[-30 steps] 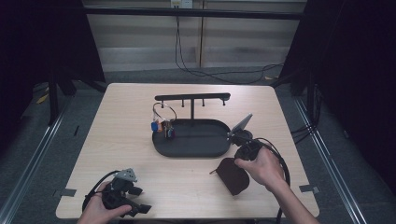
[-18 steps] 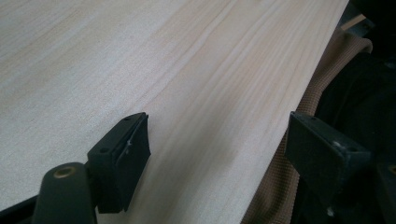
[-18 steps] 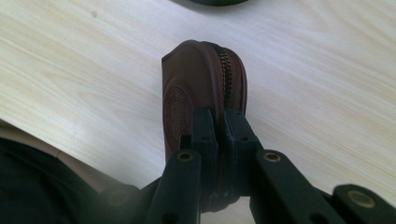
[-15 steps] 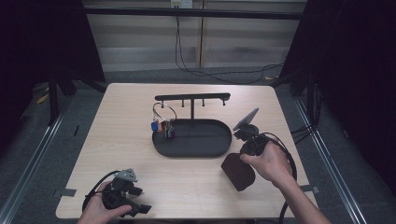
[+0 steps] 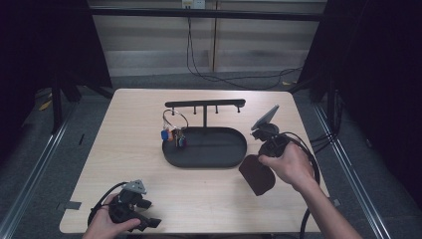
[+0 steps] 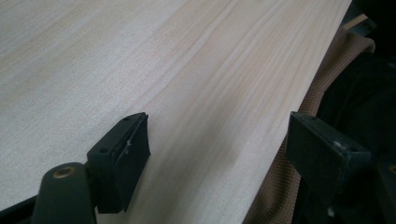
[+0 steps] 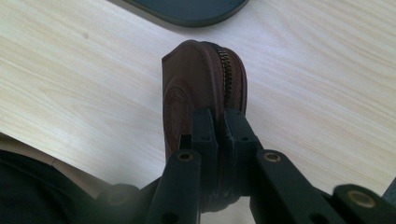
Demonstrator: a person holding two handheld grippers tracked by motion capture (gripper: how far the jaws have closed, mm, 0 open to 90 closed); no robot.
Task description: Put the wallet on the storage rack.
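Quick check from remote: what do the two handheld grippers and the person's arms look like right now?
Both grippers are black. The left gripper has a grey three-cornered plate on top, blocky rectangular jaws and a black cable looping behind. The right gripper has brass-coloured pivot pins, a grey plate and a looping black cable. The forearms are bare, no sleeves.

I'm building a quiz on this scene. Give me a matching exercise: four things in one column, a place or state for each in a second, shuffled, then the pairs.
Things:
1. brown zipped pouch
2. keys
3. left tool
4. black oval tray

Places or states:
A. jaws apart, over the table's near edge
B. clamped in the right tool
C. at the tray's left end, under the rack
D. lying at the middle of the table

Pairs: 1-B, 2-C, 3-A, 4-D
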